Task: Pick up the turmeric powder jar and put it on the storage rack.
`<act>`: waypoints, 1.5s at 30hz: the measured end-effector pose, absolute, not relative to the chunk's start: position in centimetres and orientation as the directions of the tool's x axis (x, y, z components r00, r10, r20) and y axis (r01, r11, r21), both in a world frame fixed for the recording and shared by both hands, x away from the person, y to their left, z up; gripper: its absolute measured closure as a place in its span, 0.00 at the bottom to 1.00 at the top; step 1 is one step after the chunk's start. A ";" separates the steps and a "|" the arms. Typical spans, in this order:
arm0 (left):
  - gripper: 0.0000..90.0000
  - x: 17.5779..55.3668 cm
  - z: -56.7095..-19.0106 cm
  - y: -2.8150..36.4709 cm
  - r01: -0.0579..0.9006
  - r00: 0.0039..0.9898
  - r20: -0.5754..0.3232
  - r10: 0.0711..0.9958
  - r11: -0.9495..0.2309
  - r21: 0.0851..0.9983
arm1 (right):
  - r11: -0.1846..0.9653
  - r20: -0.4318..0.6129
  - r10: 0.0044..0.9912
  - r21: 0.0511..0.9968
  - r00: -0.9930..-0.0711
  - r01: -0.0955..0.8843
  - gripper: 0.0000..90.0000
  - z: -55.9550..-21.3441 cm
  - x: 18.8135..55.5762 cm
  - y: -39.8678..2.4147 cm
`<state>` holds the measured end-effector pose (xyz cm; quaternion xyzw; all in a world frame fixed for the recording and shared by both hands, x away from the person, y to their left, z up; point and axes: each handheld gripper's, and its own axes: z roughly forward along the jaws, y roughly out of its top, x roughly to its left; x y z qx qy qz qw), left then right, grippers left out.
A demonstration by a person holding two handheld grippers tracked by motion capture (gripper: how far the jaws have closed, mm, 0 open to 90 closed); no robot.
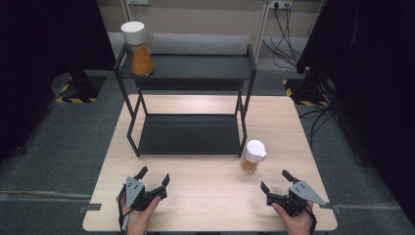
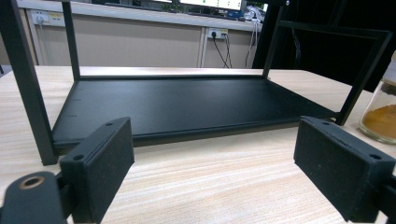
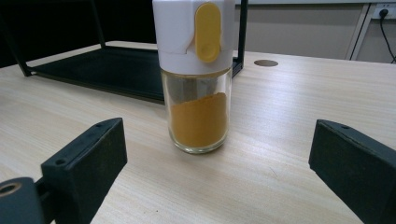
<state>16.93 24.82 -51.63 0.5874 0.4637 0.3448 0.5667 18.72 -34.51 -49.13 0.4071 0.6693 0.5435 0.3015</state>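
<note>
Glass spice jar with white cap (image 3: 196, 79) – orange-yellow powder inside, yellow oval tab on the lid. Black metal two-tier rack (image 1: 191, 134), pale striped-grain wooden table (image 1: 205, 191) – black gripper pads (image 3: 88, 161) too.

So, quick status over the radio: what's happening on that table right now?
Left gripper open, empty. Right gripper open, facing spice jar on the table, not touching. Second jar on rack's top shelf. Nothing in the way.

Your two grippers, left (image 1: 154, 178) and right (image 1: 275, 182), are black, with flat square pads, grey three-cornered plates and small screws.
</note>
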 end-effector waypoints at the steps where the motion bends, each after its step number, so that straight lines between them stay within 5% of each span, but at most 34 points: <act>1: 0.13 16.9 -51.6 24.8 0.155 0.333 -0.122 0.935 0.074 0.985 | 0.074 0.043 0.872 0.973 -0.487 0.219 0.05 -49.1 18.7 -34.5; 23: 0.13 17.0 -51.5 25.0 0.163 0.340 -0.131 0.931 0.078 0.983 | 0.086 0.037 0.849 0.975 -0.528 0.206 0.10 -47.5 23.5 -32.1; 45: 0.13 17.1 -51.5 25.1 0.168 0.340 -0.133 0.931 0.079 0.983 | 0.145 -0.002 0.844 0.964 -0.537 0.225 0.34 -47.6 27.0 -30.0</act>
